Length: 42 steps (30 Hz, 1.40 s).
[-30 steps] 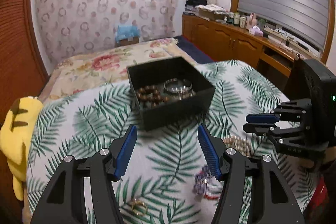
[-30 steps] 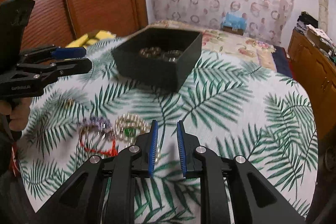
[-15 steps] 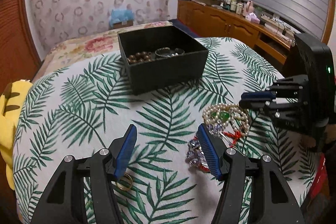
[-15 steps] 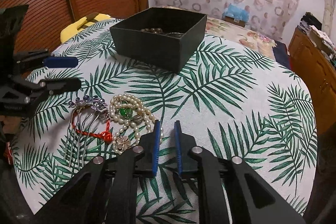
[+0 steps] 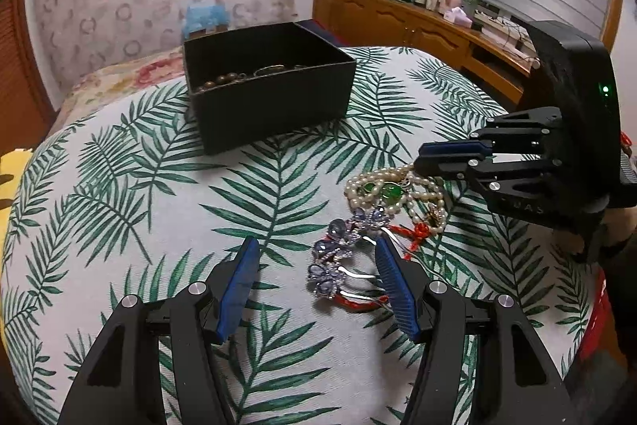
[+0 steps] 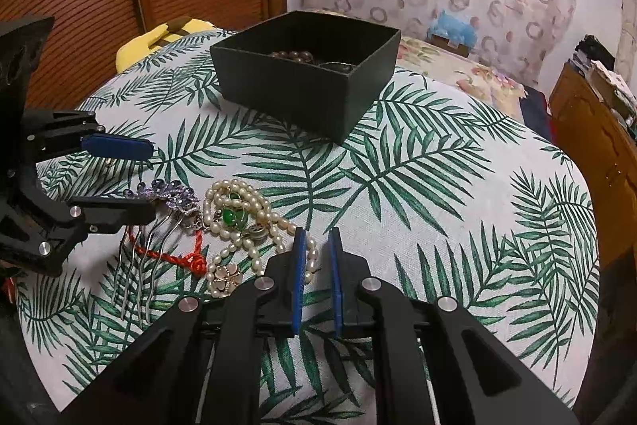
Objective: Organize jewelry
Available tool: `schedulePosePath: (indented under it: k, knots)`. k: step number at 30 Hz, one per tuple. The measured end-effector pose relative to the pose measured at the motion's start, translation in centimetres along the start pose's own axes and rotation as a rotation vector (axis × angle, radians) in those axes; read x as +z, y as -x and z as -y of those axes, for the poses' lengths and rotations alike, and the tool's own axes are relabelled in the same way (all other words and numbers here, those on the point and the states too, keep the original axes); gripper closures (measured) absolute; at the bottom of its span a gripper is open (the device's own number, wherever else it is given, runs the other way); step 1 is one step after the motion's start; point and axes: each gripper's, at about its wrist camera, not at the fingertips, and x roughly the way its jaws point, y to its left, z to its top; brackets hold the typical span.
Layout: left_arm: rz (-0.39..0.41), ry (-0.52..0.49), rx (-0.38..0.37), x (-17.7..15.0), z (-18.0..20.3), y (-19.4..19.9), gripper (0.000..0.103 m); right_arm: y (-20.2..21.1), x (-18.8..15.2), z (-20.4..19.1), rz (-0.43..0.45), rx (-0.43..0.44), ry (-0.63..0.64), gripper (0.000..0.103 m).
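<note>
The left gripper (image 5: 314,257) hovers with fingers spread wide around the purple jewelled hair comb (image 5: 338,253), which lies on the palm-leaf tablecloth (image 5: 159,218). The right gripper (image 6: 317,245), fingers nearly together and holding nothing, sits at the pearl necklace with green stones (image 6: 239,218). The open black box (image 5: 270,86) of beads stands at twelve o'clock.

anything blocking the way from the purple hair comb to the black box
Nothing visible does. Between the purple jewelled hair comb and the open black box lies only bare leaf-print cloth. The white pearl necklace lies beside the comb, off that path. The left hand-held gripper stands open around the comb.
</note>
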Motion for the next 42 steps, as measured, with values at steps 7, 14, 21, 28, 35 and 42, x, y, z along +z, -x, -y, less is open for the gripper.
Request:
schedulePosePath:
  k: [7, 14, 21, 28, 35, 42]
  knots:
    - [-0.015, 0.034, -0.051, 0.5, -0.4, -0.7, 0.068, 0.0, -0.1, 0.1, 0.007, 0.007, -0.012, 0.09]
    - [-0.025, 0.023, -0.068, 1.0, -0.1, -1.3, 0.068, 0.0, -0.1, 0.3, 0.008, 0.012, -0.016, 0.09]
    - [-0.013, 0.0, -0.069, 0.8, 0.4, -1.2, 0.081, -0.1, -0.1, 0.3, 0.009, 0.026, -0.028, 0.09]
    - [0.037, 0.012, -0.032, 0.2, 0.2, 0.5, 0.082, -0.1, 0.0, 0.3, 0.009, 0.024, -0.026, 0.09]
    - [0.103, 0.047, 0.011, 0.2, -0.9, 2.6, 0.082, -0.1, 0.0, 0.2, 0.009, 0.008, -0.016, 0.096]
    - [0.141, 0.065, 0.034, 0.5, -1.5, 3.8, 0.082, 0.1, 0.1, -0.6, 0.009, -0.004, 0.013, 0.098]
